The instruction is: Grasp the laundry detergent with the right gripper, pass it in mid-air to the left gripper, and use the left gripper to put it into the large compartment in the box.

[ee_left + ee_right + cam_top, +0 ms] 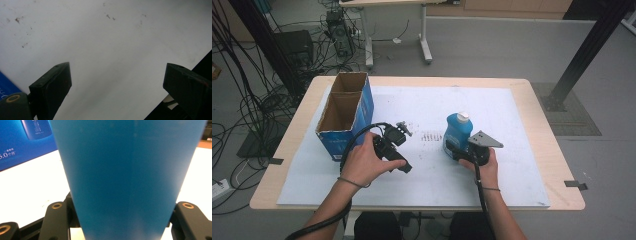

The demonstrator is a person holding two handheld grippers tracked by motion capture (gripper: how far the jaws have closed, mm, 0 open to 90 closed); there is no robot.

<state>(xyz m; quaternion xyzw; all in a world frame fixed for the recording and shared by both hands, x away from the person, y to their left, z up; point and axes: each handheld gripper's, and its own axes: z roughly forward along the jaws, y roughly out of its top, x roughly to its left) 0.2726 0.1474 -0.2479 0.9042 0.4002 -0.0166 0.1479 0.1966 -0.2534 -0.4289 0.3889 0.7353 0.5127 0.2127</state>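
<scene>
A blue bottle [458, 131] with a white cap stands upright on the white sheet [512, 165], right of the middle. My right gripper [454, 148] is shut on its lower body from the near side. In the right gripper view the bottle [130, 177] sits between the two jaws of that gripper [122, 220]. My left gripper [407, 148] hovers low over the sheet to the bottle's left, close to the blue box. It is open, and in the left gripper view nothing lies between the jaws of the gripper [117, 82] but bare white sheet.
An open blue cardboard box [344, 117] with two compartments stands at the sheet's left; its printed side [22, 142] faces the bottle. Small dark specks [429, 136] mark the sheet. Beyond the wooden table [537, 100] are desk legs, cables [242, 100] and a black post [587, 50].
</scene>
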